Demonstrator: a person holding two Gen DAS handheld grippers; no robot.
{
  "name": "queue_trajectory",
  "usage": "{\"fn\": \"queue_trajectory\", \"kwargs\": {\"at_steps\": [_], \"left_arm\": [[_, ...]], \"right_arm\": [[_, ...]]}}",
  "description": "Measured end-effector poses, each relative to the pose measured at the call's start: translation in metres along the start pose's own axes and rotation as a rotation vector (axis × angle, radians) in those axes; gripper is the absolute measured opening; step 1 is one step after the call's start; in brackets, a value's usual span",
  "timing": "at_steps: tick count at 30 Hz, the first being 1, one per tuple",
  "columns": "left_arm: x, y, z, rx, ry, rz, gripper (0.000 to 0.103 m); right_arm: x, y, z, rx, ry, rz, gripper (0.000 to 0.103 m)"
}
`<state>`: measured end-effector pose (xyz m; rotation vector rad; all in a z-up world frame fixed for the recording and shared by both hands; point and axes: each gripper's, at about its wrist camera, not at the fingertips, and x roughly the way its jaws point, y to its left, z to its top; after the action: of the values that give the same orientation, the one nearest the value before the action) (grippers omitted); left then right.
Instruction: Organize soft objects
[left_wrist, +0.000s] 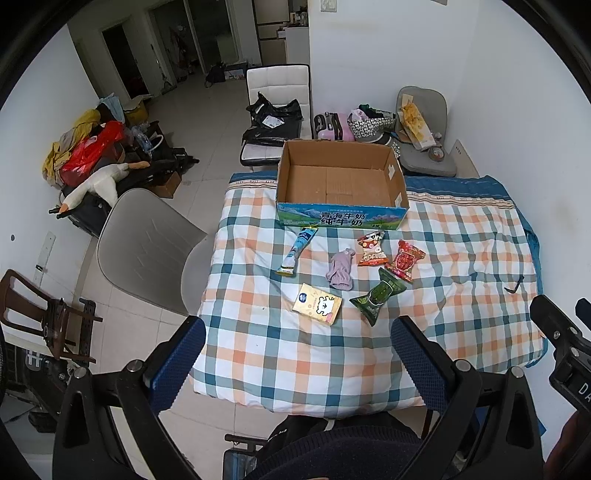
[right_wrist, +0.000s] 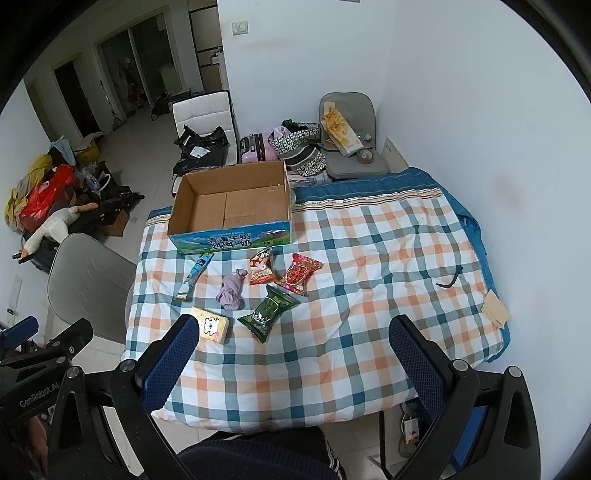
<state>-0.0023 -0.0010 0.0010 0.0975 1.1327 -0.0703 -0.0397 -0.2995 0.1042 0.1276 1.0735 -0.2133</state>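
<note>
Nothing has gone into the cardboard box (left_wrist: 341, 177) yet, so this looks like the very start: both tools are held back at the near edge of the worktop (left_wrist: 461, 258), above its checked quilted cover. The left hand-held gripper (left_wrist: 299, 363) has its blue-padded jaws spread wide apart and empty; the right hand-held gripper (right_wrist: 293, 363) is likewise spread and holds nothing.

The soft items lie in a loose cluster ahead of both tools, between them and the box. Nearest the left one is a flat yellow packet (left_wrist: 317, 308) with a cartoon print, boxy and firm-edged. Just beyond it sits a crumpled lilac cloth (left_wrist: 340, 273), limp and bunched, perhaps a sock. To the right of the cloth are three puffy pillow-shaped snack bags with crimped ends: a green bag (left_wrist: 377, 300), a red bag (left_wrist: 405, 260) and an orange-and-white bag (left_wrist: 372, 248). Farther left, a slim blue-and-white tube pack (left_wrist: 297, 251) points toward the box.

The next move probably calls for lowering one tool over a near item and closing gently, since the glossy bags may slip or crush.
</note>
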Motion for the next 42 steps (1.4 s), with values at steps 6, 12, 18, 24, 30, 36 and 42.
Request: {"fn": "queue_trajectory", "kwargs": {"at_steps": [6,12,18,24,30,36,42], "left_arm": [[0.003,0.002,-0.001,0.001,-0.003,-0.002,0.103],[-0.001,0.000,0.001,0.001,-0.008,-0.001,0.103],[-0.002,0.000,0.001,0.000,-0.012,-0.001,0.103],[-0.007,-0.006,0.013,0.001,-0.017,0.000,0.103],[-0.010,-0.007,0.018,0.002,-0.022,0.000,0.103],[-0.012,-0.009,0.024,0.000,-0.030,-0.002,0.103],[-0.012,-0.009,0.023,0.000,-0.033,-0.003,0.103]], "right_arm": [[-0.002,0.000,-0.001,0.001,-0.004,0.001,0.103],[-0.004,0.000,0.000,0.002,-0.007,0.000,0.103],[-0.004,-0.002,-0.003,0.002,-0.011,0.000,0.103],[-0.006,-0.002,-0.002,0.003,-0.013,0.001,0.103],[-0.007,-0.003,-0.001,0.003,-0.017,0.001,0.103],[-0.008,-0.003,-0.001,0.003,-0.019,0.000,0.103],[-0.008,-0.004,0.000,0.003,-0.021,0.001,0.103]]}}
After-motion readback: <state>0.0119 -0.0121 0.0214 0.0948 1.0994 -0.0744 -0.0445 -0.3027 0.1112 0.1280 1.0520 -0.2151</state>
